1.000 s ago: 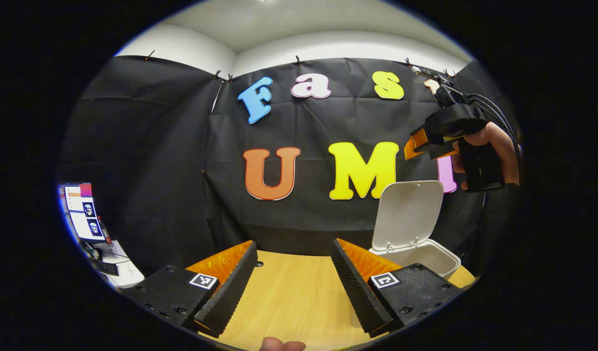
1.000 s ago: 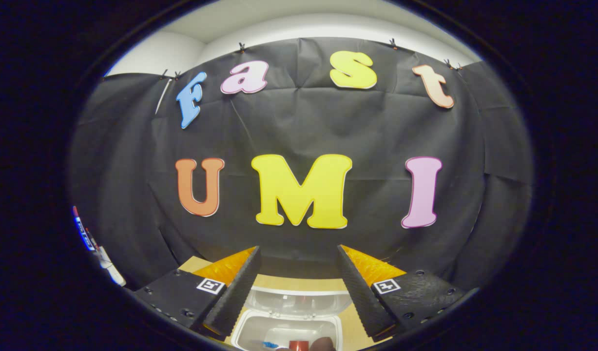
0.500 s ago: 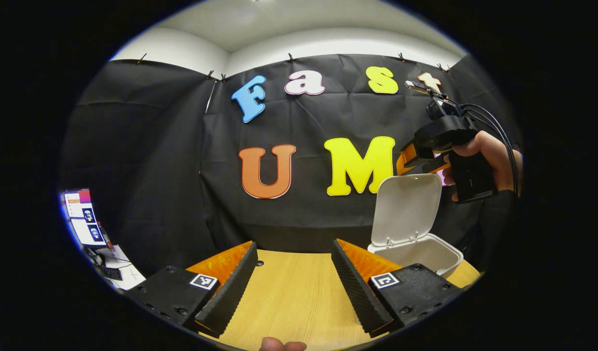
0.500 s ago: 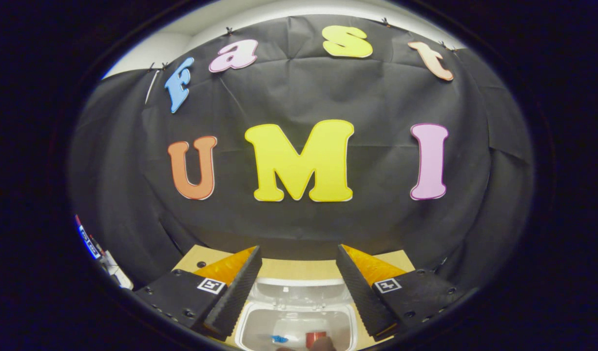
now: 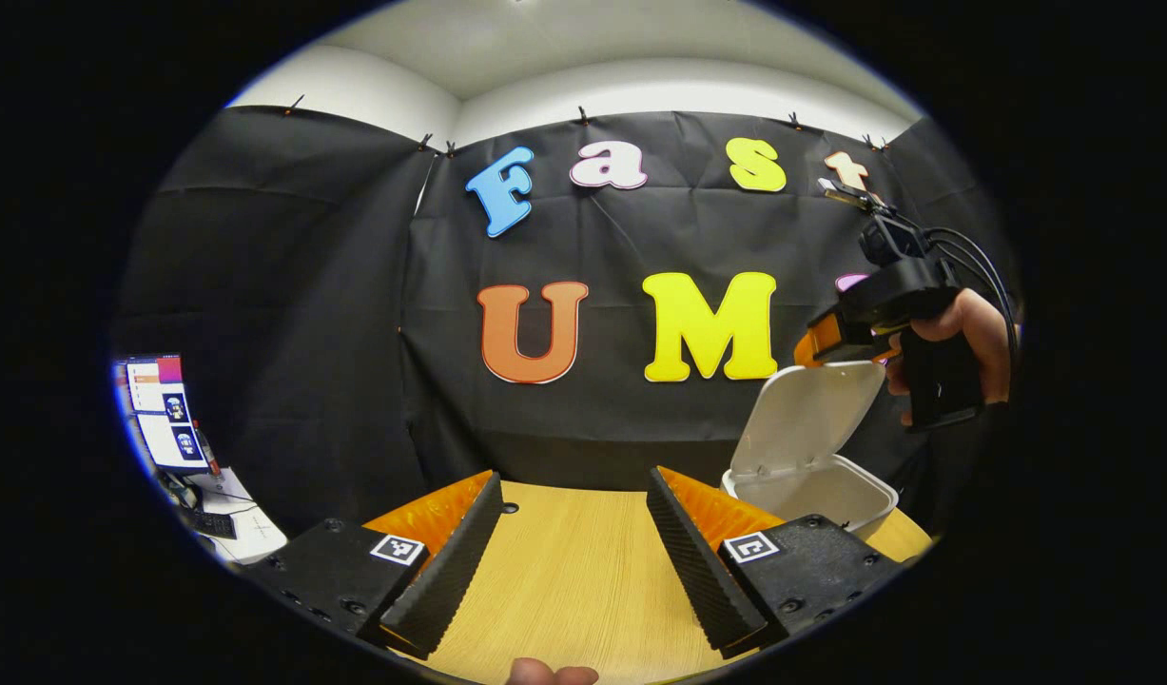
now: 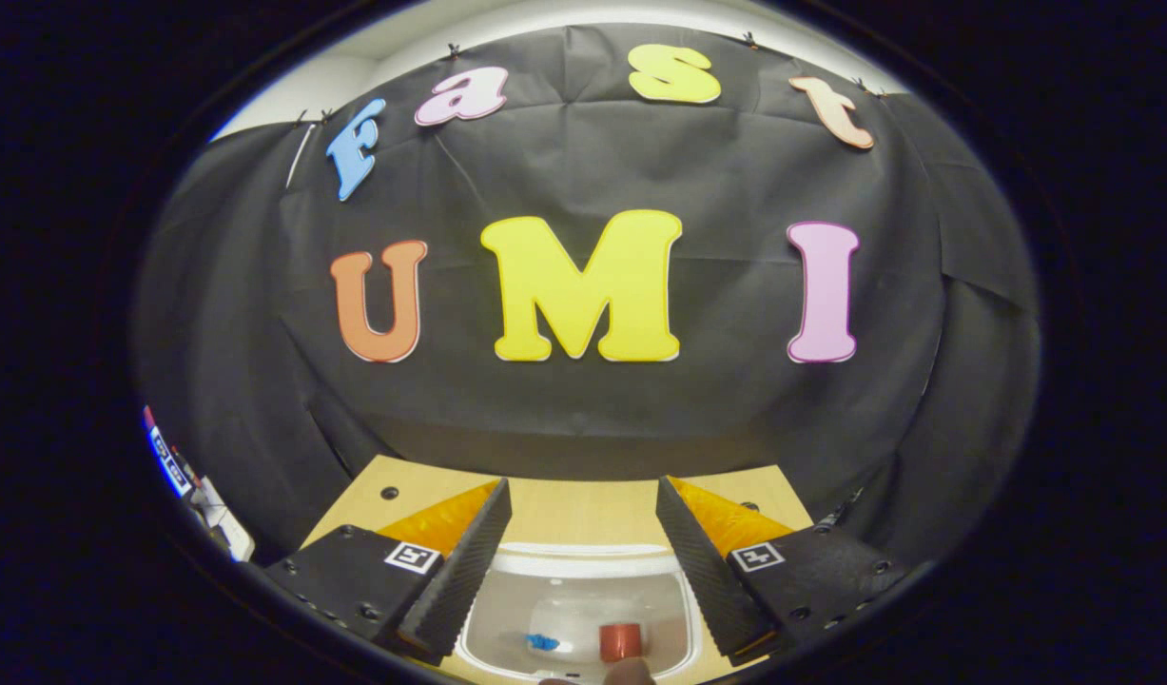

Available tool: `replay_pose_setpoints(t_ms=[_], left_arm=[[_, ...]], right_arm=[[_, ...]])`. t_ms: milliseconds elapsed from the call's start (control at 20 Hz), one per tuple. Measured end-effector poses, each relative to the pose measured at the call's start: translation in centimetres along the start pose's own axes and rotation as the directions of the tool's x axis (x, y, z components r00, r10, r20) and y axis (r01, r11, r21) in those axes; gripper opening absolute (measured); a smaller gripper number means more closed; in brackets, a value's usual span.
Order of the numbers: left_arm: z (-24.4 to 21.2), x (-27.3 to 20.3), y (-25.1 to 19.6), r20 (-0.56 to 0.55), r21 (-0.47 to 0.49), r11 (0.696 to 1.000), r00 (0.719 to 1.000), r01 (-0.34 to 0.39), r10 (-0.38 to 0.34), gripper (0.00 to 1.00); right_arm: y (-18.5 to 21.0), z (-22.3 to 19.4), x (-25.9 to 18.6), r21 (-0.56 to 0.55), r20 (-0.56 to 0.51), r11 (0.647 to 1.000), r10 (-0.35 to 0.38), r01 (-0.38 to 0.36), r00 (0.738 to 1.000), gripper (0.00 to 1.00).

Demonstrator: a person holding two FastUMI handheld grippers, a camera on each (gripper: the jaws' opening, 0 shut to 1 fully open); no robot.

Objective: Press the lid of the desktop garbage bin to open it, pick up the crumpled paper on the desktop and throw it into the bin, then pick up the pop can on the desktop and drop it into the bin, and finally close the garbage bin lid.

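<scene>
A: Step in hand? Closing, apparently. White plastic hinged lid [image 5: 807, 414] tilted partway over the white plastic desktop garbage bin [image 5: 830, 497] at the far right of the pale wooden counter [image 5: 564, 571].

B: Right hand-held gripper [image 5: 821, 344] touching the lid's top edge, fingers apart, clamped on nothing. Red pop can [image 6: 621, 641] already lying inside.

A: Left hand-held gripper [image 5: 569, 547]?

B: Apart, empty, low over the counter.

A: Next?

B: Pressing down steadily, probably until latched.

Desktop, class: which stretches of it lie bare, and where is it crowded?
Bare wood runs between the left tool fingers back to the wall. Crowded at the bin corner, where the right tool touches the tilted lid.
</scene>
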State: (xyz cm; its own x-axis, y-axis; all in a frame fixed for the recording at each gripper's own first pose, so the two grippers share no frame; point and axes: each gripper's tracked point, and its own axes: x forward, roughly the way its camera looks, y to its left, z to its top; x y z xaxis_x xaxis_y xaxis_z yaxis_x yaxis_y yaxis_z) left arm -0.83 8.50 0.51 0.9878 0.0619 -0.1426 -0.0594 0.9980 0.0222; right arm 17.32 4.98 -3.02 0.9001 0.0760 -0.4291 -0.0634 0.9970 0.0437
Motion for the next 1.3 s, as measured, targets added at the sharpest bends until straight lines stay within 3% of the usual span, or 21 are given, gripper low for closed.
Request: replay_pose_setpoints(t_ms=[650, 1300], left_arm=[[0.7, -0.4, -1.6, 0.021, 0.010, 0.996, 0.996, 0.083, -0.083, 0.98], [0.2, 0.2, -2.9, 0.000, -0.025, 0.995, 0.995, 0.099, -0.099, 0.98]], right_arm=[[-0.7, -11.8, -2.5, 0.024, -0.067, 0.999, -0.046, 0.048, 0.997, 0.97], [-0.2, -16.1, -3.2, -0.019, -0.123, 1.000, -0.011, 0.009, 0.992, 0.98]])
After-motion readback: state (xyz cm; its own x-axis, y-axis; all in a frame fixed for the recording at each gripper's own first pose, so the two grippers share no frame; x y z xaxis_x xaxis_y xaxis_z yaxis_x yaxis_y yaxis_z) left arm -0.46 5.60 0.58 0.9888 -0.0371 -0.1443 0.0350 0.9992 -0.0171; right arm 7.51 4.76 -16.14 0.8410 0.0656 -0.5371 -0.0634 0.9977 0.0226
